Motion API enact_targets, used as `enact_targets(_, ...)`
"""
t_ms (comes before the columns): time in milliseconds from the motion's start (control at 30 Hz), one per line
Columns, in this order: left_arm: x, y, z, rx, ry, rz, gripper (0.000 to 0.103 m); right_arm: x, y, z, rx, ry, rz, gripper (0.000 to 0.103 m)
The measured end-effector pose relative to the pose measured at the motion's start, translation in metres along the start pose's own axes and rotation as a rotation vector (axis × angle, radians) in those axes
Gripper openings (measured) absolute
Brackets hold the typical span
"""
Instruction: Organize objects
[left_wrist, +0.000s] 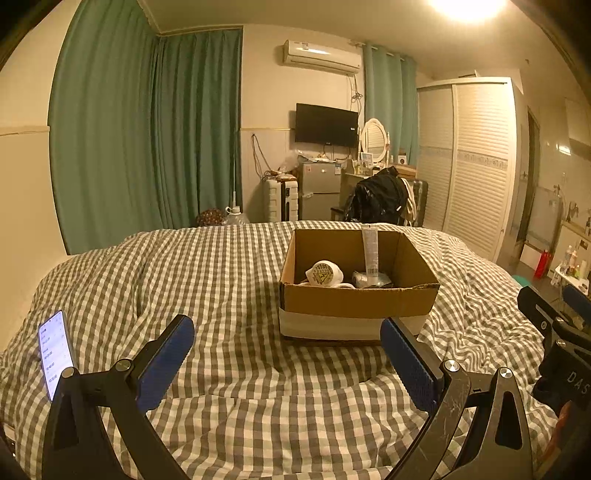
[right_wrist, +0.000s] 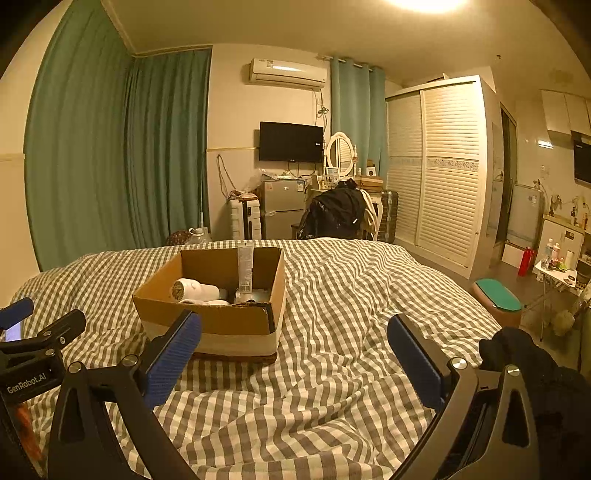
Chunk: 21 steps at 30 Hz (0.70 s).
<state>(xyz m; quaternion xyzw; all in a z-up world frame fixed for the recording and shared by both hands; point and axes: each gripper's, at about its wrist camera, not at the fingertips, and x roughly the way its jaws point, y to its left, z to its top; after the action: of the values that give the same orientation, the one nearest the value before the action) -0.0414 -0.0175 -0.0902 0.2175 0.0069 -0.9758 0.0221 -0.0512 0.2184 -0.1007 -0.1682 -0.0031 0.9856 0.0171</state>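
An open cardboard box (left_wrist: 358, 299) sits on the checked bedspread (left_wrist: 229, 280); it also shows in the right wrist view (right_wrist: 221, 321). Inside lie a white hair dryer (left_wrist: 324, 275), a tube (left_wrist: 370, 251) leaning upright against the back wall, and a small wrapped item (left_wrist: 364, 278). The dryer (right_wrist: 195, 291) and tube (right_wrist: 245, 271) also show from the right. My left gripper (left_wrist: 287, 343) is open and empty, just short of the box. My right gripper (right_wrist: 294, 341) is open and empty, to the right of the box.
A lit phone (left_wrist: 55, 354) lies on the bed at the left. Beyond the bed stand a fridge (left_wrist: 319, 190), a chair with a black jacket (left_wrist: 380, 199) and a wardrobe (left_wrist: 476, 166). A green-topped stool (right_wrist: 498, 299) stands by the bed's right side.
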Motion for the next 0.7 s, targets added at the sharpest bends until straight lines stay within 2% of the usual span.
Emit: enact_targets(700,-0.0017,-0.0050,-0.0017,0.031,-0.010,0.011,0.103,0.0004,0.0037,-0.0011,-0.010,0.003,-0.001,0.101)
